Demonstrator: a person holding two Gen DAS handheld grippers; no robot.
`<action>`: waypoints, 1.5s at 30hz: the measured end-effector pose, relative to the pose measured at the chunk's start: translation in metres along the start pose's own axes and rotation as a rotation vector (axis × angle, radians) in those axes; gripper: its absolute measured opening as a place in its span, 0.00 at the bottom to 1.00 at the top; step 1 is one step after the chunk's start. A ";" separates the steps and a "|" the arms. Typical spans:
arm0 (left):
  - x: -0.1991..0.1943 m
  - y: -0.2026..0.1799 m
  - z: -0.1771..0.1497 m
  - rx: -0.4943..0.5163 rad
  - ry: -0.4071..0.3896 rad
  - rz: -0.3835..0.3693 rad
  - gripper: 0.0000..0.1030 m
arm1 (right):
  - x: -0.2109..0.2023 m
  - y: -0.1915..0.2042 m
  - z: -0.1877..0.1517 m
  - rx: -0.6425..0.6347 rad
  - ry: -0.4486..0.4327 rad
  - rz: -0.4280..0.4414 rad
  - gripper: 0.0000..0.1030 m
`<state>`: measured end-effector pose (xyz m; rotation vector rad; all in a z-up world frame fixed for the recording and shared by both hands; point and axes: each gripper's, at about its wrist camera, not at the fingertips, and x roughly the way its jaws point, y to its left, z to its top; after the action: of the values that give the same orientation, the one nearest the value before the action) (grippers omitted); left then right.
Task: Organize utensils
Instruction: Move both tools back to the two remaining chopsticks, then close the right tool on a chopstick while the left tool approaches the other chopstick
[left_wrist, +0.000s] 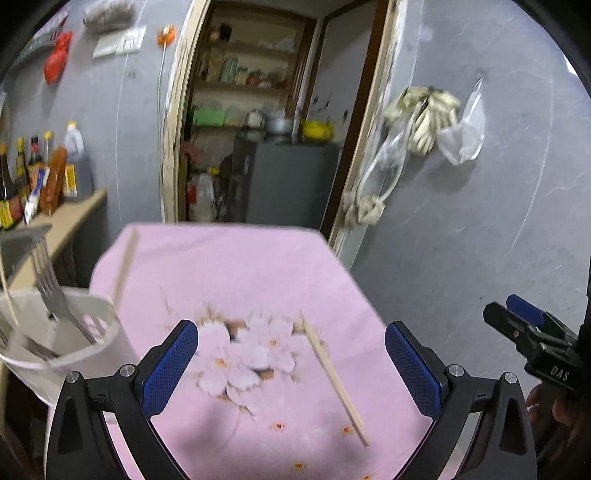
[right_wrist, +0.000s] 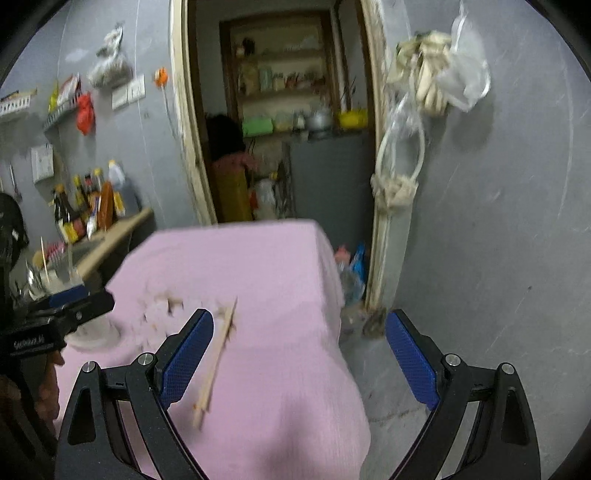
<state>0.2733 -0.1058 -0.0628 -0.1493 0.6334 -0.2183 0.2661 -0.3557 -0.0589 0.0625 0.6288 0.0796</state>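
Chopstick (left_wrist: 334, 380) is lying loose mid-counter (left_wrist: 258, 266) on pink cloth; left tool (left_wrist: 291, 363) and right tool (right_wrist: 299, 360) are hovering agape, empty; utensil holder (left_wrist: 74, 343) is overhanging the left edge.

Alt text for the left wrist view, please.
The open left gripper hovers over a pink floral tablecloth where one wooden chopstick lies between its jaws. A white holder with a fork stands left; another chopstick lies beyond.
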 end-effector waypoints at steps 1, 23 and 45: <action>0.008 0.001 -0.004 -0.008 0.019 0.005 0.99 | 0.010 0.001 -0.008 -0.009 0.030 0.013 0.89; 0.090 0.037 -0.042 -0.049 0.115 0.073 0.99 | 0.109 0.052 -0.053 -0.117 0.221 0.087 0.89; 0.097 0.041 -0.043 -0.084 0.141 0.055 0.99 | 0.110 0.062 -0.052 -0.206 0.275 -0.048 0.89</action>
<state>0.3301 -0.0927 -0.1609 -0.1977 0.7868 -0.1498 0.3210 -0.2821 -0.1598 -0.1656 0.8932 0.1072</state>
